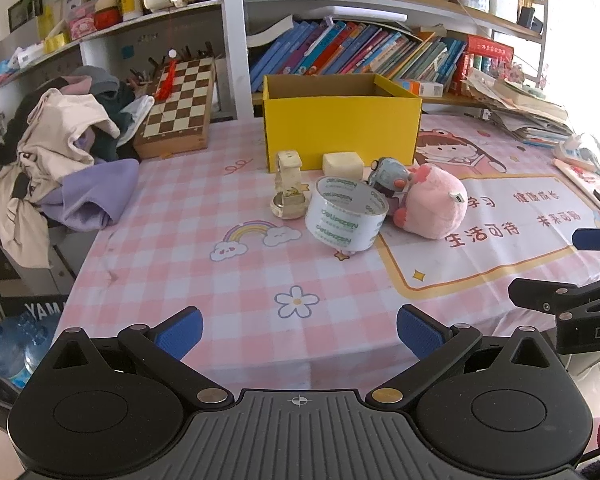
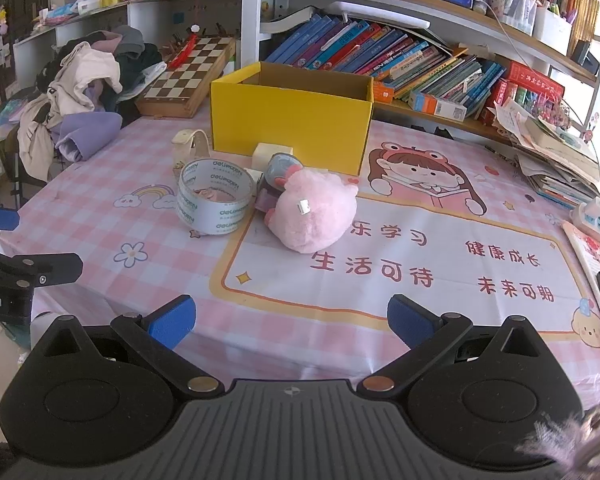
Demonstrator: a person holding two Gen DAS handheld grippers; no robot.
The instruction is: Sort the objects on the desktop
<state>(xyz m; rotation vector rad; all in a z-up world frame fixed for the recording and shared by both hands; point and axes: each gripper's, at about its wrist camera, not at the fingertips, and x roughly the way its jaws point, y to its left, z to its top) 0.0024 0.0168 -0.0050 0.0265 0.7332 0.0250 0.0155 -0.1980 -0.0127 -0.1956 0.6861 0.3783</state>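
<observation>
Both the left gripper [image 1: 299, 334] and right gripper [image 2: 291, 320] were found spread, empty; glossy tape roll [image 1: 346, 213] and fluffy pink plush [image 1: 434, 202] noted near the yellow cardboard box [image 1: 340, 128].

Pinks, yellow and blue on a checked surface

The surface [image 1: 204, 216] wears a pink-and-white check cloth printed with a rainbow, white flowers and a yellow-bordered panel of red lettering. The box [image 1: 340, 128] is bright yellow outside, brown cardboard inside. The tape roll [image 1: 346, 214] is clear with green lettering; the plush toy [image 1: 434, 204] is pale pink; the watch [image 1: 288, 184] is cream; the small block [image 1: 342, 164] is pale yellow. The chessboard [image 1: 178, 102] is brown-and-cream squares. Both grippers' fingers [image 1: 180, 334] [image 2: 172, 322] carry blue pads on black arms.
</observation>
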